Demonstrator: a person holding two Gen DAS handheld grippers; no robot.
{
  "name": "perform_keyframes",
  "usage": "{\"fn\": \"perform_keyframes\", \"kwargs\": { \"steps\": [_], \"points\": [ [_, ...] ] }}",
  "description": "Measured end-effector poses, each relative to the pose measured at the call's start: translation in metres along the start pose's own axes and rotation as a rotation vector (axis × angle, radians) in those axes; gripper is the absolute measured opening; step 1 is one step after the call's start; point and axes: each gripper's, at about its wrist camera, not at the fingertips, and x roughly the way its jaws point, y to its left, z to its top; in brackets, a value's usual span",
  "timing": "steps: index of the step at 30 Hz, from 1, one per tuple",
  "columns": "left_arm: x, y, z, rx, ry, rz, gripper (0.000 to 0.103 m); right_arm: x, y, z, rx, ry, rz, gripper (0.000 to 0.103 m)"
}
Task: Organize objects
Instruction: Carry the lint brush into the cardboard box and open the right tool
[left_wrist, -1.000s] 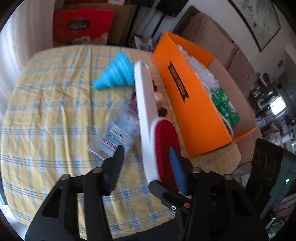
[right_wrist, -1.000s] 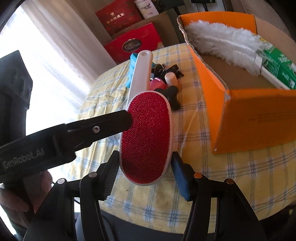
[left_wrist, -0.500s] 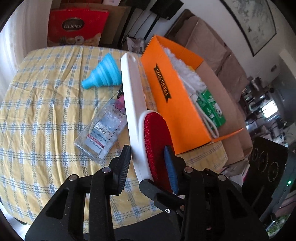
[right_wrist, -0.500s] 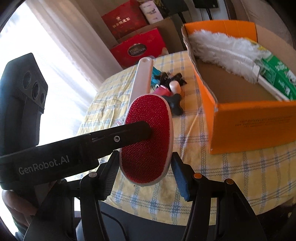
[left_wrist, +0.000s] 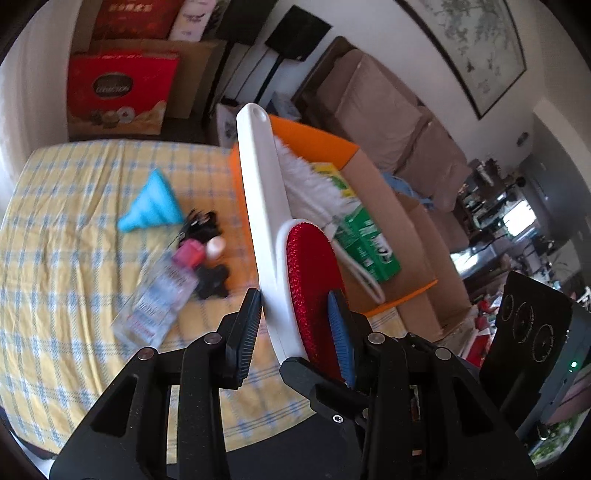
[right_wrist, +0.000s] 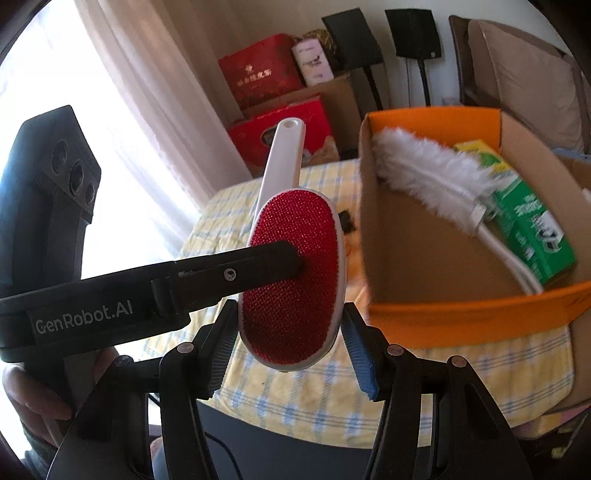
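A lint brush (left_wrist: 314, 280) with a red face and a long white handle hangs in the air above the yellow checked table (left_wrist: 55, 258). My left gripper (left_wrist: 295, 325) is shut across its head, one pad on the white back and the blue pad on the red face. From below, my right gripper (right_wrist: 290, 350) is shut on the side edges of the same lint brush (right_wrist: 295, 266). The left gripper's black finger (right_wrist: 236, 273) crosses the red face. To the right stands the orange box (right_wrist: 461, 310), holding a white duster (right_wrist: 424, 173) and a green package (right_wrist: 532, 221).
On the cloth lie a blue funnel (left_wrist: 151, 203), a clear bottle with a pink cap (left_wrist: 159, 295) and small black items (left_wrist: 214, 284). Red gift boxes (left_wrist: 118, 88) stand beyond the table, and a brown sofa (left_wrist: 388, 122) is behind the box. A hand (right_wrist: 37, 387) holds the left gripper.
The left jaws closed from a gap onto the brush head. Both grippers then rose together with the brush, so the table dropped away and the inside of the box came into view.
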Motion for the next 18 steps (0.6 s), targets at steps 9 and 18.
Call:
{"fn": "perform_keyframes", "kwargs": {
  "steps": [9,18],
  "points": [
    [0.039,-0.037,0.027,0.026,0.052,-0.046,0.035,-0.015,-0.041,0.029,0.024,-0.012,-0.054,0.058],
    [0.082,-0.057,0.037,0.069,0.115,0.005,0.035,-0.009,-0.086,0.036,0.087,0.039,-0.063,0.058]
  ]
}}
